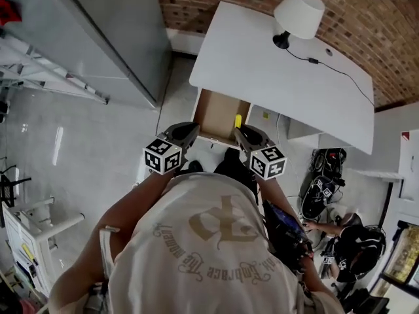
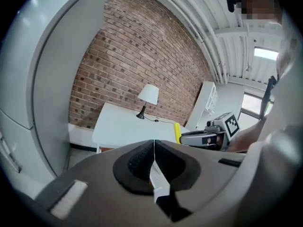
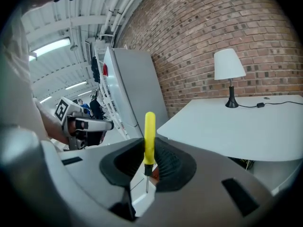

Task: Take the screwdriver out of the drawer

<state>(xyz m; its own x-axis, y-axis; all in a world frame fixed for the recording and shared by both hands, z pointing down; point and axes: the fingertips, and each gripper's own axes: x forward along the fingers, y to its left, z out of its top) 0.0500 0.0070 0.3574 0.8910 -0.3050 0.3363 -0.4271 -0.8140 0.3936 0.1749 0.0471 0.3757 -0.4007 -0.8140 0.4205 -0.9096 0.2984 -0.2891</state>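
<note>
Scene: seen from above, a person in a pale printed shirt (image 1: 209, 241) stands at a white desk (image 1: 275, 70) by a brick wall (image 1: 366, 18), a two-jaw gripper in each hand.
Desk top: a lamp (image 1: 298, 12) with a white shade stands near the far edge, and its black cord trails across the top.
Drawer (image 1: 215, 113): pulled open from the desk's front towards the person; its brown inside is showing.
Right gripper (image 3: 149, 157): clenched on the screwdriver (image 3: 149, 136), with the black pads pressing on both sides of it.
Screwdriver: a yellow handle and a thin metal shaft. In the right gripper view it stands upright, handle up above the pads and tip pointing down below them. In the head view the yellow handle shows just past the right gripper's tip, over the right part of the open drawer.
Left gripper (image 2: 154, 150): jaws pressed together with nothing between them; held level beside the right one, at the drawer's front edge.
Left of desk: a tall grey cabinet (image 1: 98, 31) stands against the wall.
Floor: pale and glossy.
</note>
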